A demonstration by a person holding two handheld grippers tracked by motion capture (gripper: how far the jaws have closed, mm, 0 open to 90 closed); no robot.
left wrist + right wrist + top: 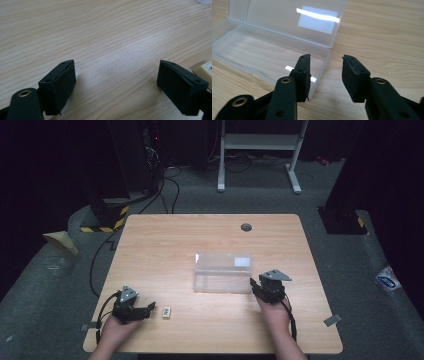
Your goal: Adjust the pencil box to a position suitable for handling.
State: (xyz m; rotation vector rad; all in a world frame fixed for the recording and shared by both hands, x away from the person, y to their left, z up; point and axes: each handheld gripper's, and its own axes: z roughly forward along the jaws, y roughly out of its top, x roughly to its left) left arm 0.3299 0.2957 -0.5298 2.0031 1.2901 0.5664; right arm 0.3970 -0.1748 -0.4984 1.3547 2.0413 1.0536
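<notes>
Judging by the layout, a pickup is being prepared: the small cream block (166,312) is lying beside the wide-open left gripper (150,308), while the right gripper (256,285) is being held parted at the open clear box (222,273)

Clear box (222,272), cream-looking block (166,312), pale wood-grain table (150,250).

Clear plastic box (222,272) lies open mid-table, small cream block (166,312) well apart.
</notes>
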